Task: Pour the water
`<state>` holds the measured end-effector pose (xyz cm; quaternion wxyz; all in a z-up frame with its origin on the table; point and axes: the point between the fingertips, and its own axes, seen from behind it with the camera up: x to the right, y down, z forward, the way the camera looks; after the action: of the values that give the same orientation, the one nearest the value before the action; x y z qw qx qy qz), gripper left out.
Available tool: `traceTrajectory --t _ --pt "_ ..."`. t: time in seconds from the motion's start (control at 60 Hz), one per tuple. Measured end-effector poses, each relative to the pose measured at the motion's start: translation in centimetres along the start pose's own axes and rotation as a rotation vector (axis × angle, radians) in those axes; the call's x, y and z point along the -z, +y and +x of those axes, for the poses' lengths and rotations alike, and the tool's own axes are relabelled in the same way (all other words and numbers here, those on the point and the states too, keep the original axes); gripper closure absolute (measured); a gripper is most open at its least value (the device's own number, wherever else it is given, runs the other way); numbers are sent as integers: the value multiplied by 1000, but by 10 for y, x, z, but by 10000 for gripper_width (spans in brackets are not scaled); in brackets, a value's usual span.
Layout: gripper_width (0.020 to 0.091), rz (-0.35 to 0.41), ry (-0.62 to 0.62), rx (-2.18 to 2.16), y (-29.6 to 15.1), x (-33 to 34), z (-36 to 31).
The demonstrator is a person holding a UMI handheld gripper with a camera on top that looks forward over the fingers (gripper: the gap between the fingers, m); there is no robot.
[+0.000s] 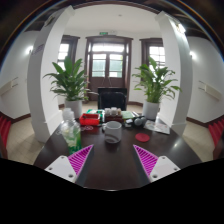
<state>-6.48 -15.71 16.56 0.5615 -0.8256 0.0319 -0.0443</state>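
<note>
Two fingers of my claw (107, 160) stand wide apart and hold nothing, with bare dark tabletop (108, 172) between them and just ahead. The water bottle (70, 133) stands upright just beyond my left finger, and the cup (113, 131) sits ahead in the middle. A red box (90, 120) and small clutter crowd the tabletop's far edge, with two potted plants (155, 85) behind.

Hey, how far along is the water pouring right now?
Nothing looks done yet. The claw is open and empty, with the plastic bottle on the dark table just ahead of its left finger and the cup beyond. Grasping the bottle and pouring both remain.
</note>
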Motion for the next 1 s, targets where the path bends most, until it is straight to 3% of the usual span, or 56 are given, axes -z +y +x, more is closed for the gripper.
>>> traceTrajectory --t 0.25,0.717,0.767,0.833,0.917,1.0 --pt "318 -46 -146 -6 49 -35 -113" --pt "328 70 -164 -68 7 -137 -157" --pt "379 79 -149 -63 5 -144 -157" --pt "548 86 -143 -51 5 -150 -159" --pt "579 108 -130 -39 4 -153 -159" --pt "688 106 -147 -35 6 -149 -159"
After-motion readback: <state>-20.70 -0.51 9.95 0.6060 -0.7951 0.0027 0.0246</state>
